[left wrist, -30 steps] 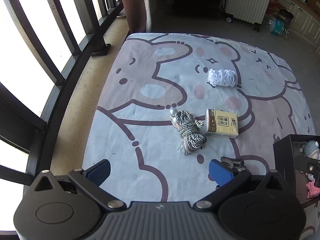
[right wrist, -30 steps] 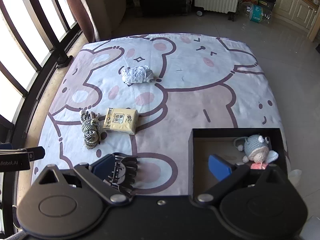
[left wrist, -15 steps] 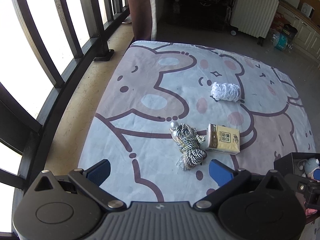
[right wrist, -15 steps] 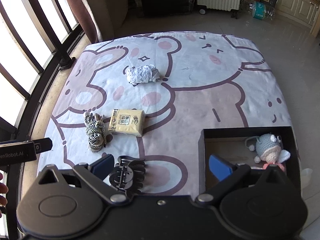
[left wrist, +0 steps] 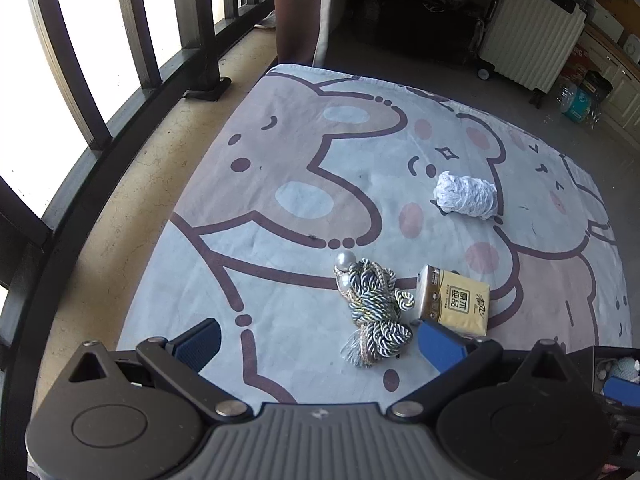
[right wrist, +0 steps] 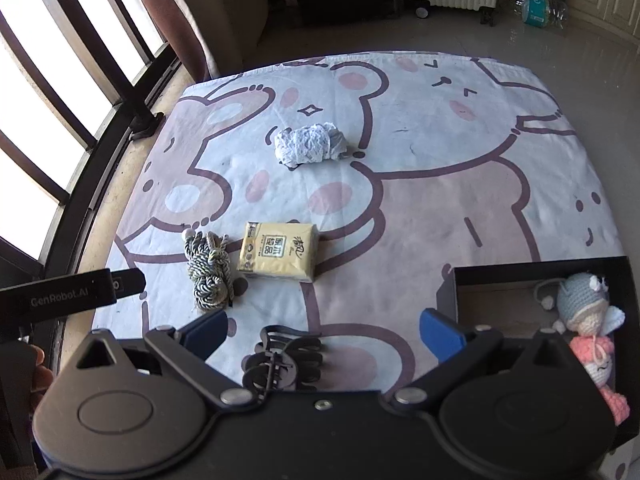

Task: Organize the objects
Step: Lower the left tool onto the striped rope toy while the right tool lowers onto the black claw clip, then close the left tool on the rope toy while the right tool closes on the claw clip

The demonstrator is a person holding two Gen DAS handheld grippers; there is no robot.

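"GenRobot.AI" reads on my left gripper (right wrist: pixel 72 294), fingers apart, held low over the mat (right wrist: pixel 440 200). Right gripper (right wrist: pixel 324 330) wide open above one black hair claw (right wrist: pixel 284 360). One tissue pack (right wrist: pixel 278 252), Chinese print, beside one rope bundle (right wrist: pixel 208 272). One white cloth roll (right wrist: pixel 310 144). Box (right wrist: pixel 448 288) holds crochet dolls (right wrist: pixel 584 304).

Strong daylight is admitted through the windows (left wrist: pixel 52 92) at the left, which are blown out to white; straight bars are bowed by fisheye distortion.
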